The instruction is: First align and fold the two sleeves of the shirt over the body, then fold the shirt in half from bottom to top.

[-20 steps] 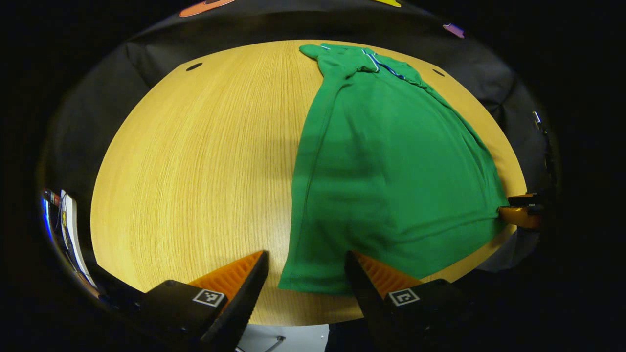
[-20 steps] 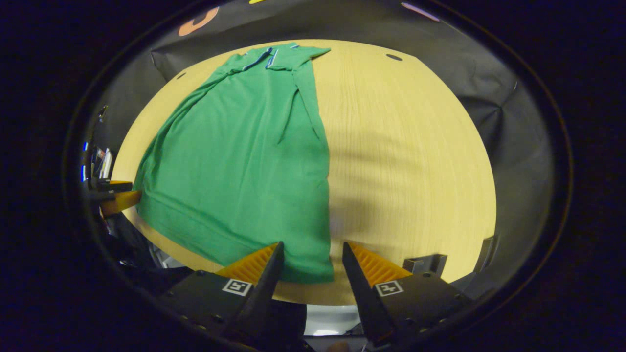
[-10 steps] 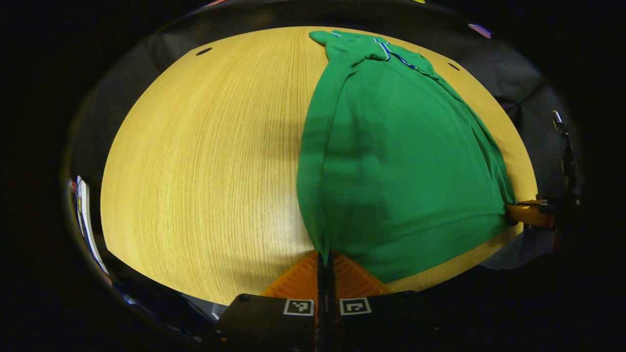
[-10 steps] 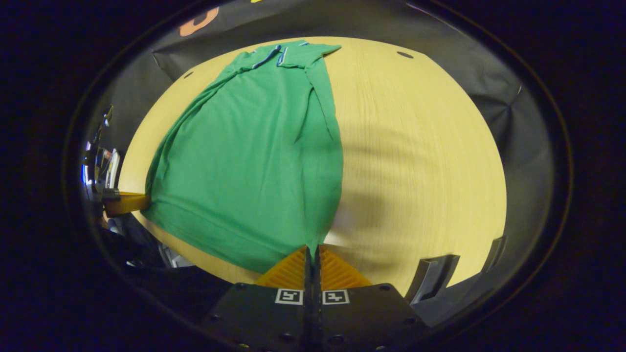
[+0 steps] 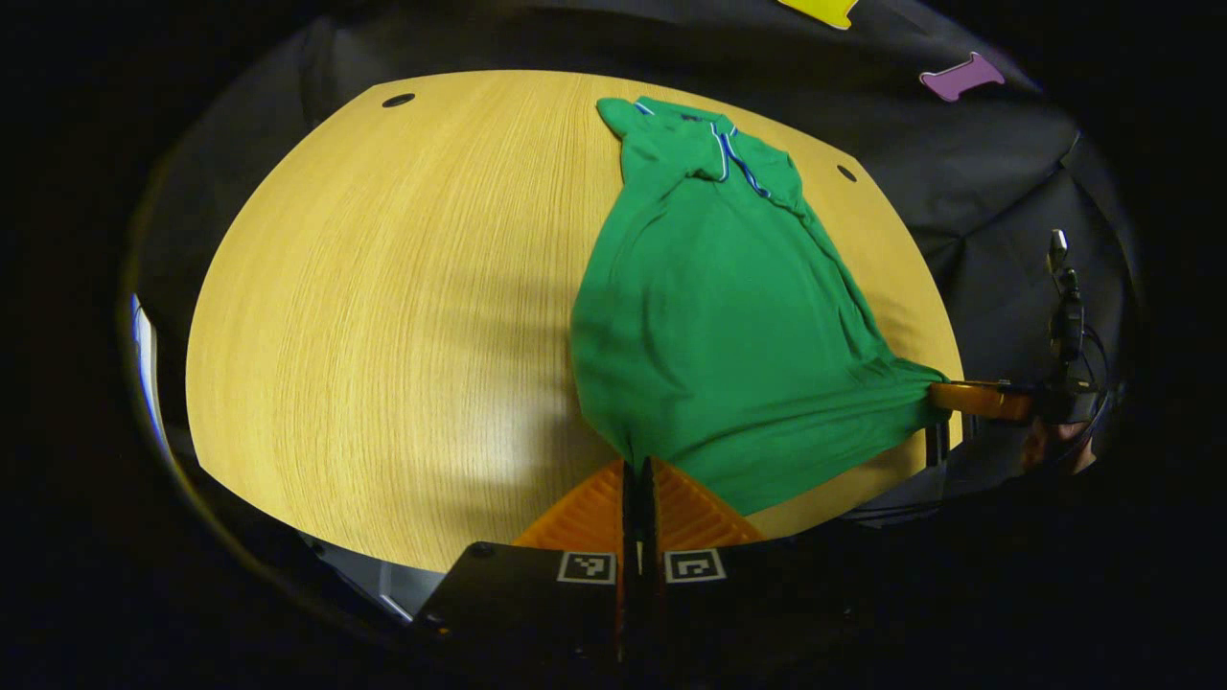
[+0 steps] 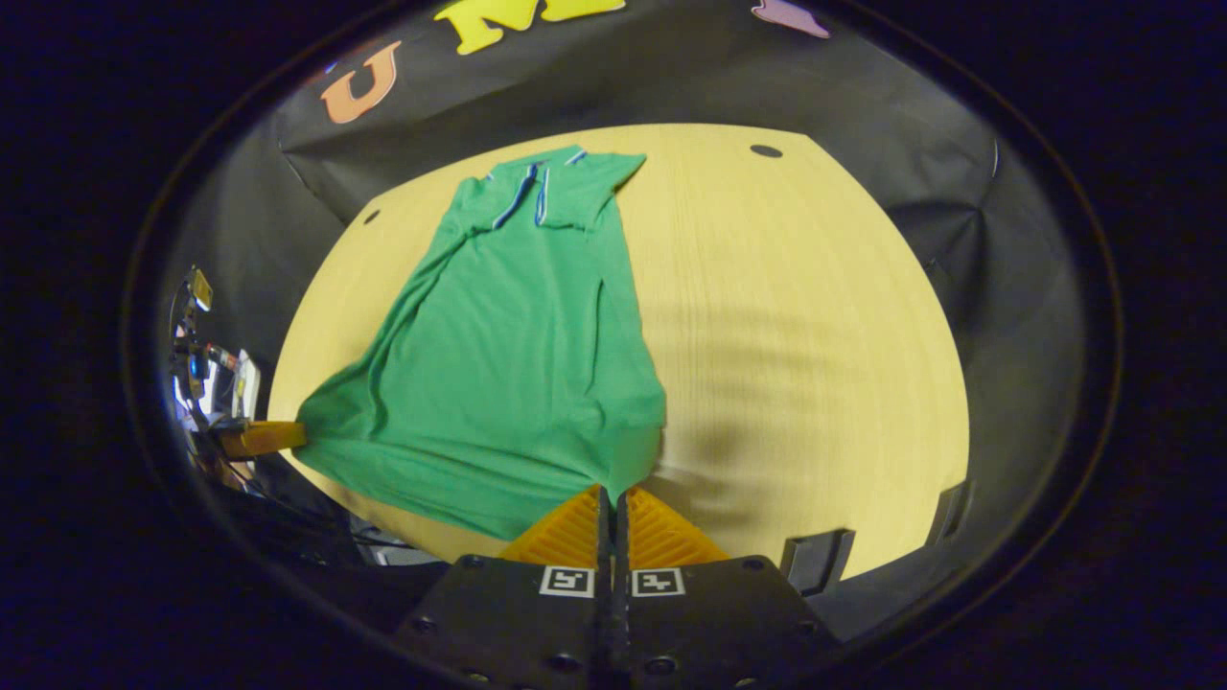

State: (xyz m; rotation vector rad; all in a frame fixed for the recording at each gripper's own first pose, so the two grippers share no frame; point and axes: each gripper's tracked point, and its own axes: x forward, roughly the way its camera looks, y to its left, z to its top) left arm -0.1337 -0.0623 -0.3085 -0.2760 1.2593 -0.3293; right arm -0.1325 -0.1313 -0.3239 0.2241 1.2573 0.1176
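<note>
I have the green polo shirt (image 5: 729, 326) lying lengthwise on the light wooden table (image 5: 383, 287), collar end at the far side and hem toward me, with both sleeves apparently already folded in over the body, so I judge the bottom-to-top fold is the step in hand. My left gripper (image 5: 637, 470) has its fingers closed flat together with the shirt's near left hem corner pinched between them, the cloth rising to a small peak right at the tips. My right gripper (image 6: 612, 494) is likewise clamped down on the opposite hem corner; in the left gripper view I can see it out at the right edge of the table with the fabric drawn into taut radiating creases toward it. The hem between the two corners hangs in a shallow curve, lifted off the wood. This is a light, limp knit: it carries no shape of its own, sags between my grips, and drags wherever it touches the table. I reckon it won't slip easily out of the ridged finger faces, but a thin single pinch could creep if I pull hard. The corners are the right place to hold it; keeping both at even height and equally spread should hold the hem straight as I carry it toward the collar (image 6: 537, 196), without skewing the folded sleeves underneath.
</note>
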